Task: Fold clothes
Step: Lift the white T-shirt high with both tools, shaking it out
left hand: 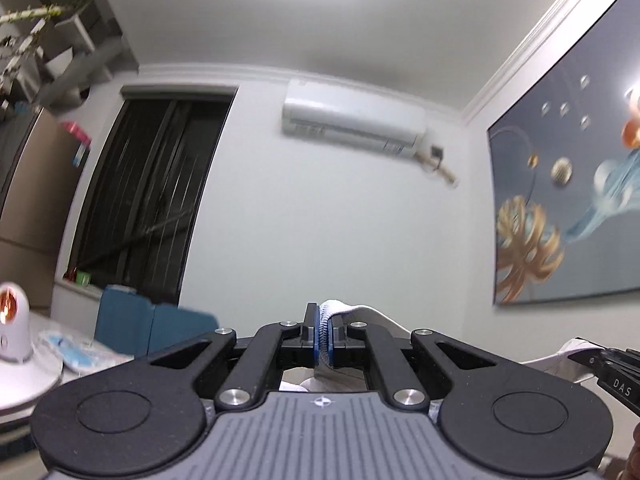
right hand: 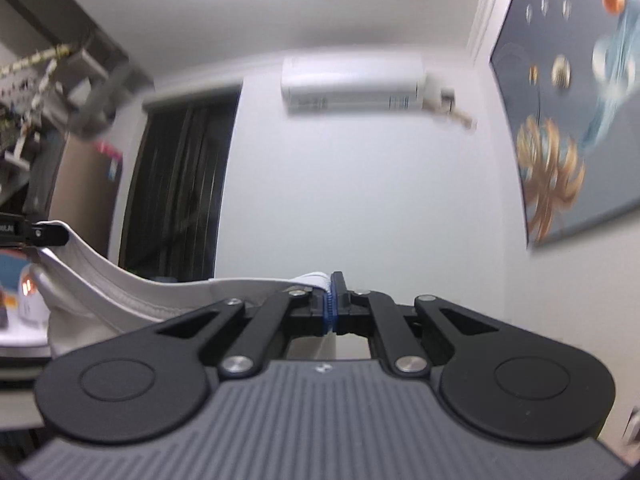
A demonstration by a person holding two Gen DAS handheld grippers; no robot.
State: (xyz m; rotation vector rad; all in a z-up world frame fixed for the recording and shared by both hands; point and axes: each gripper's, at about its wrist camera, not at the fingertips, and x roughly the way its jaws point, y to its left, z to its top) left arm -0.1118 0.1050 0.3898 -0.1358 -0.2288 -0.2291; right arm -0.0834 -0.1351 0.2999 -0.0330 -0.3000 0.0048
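A white garment [right hand: 120,288] hangs stretched in the air between my two grippers, both raised and pointing at the far wall. In the left wrist view my left gripper [left hand: 323,320] is shut on a bunched ribbed edge of the white garment [left hand: 360,311]. The cloth runs right to the right gripper's tip [left hand: 588,354] at the frame edge. In the right wrist view my right gripper [right hand: 331,294] is shut on another part of the same edge. From there a seamed hem sags leftward to my left gripper [right hand: 48,234]. The rest of the garment hangs below, hidden by the gripper bodies.
Ahead is a white wall with an air conditioner [left hand: 352,120], a dark curtained window [left hand: 152,200] and a large painting [left hand: 568,200] on the right wall. Low on the left stand a blue chair back [left hand: 132,320], a white round table [left hand: 36,380] and a small white lamp-like device [left hand: 12,320].
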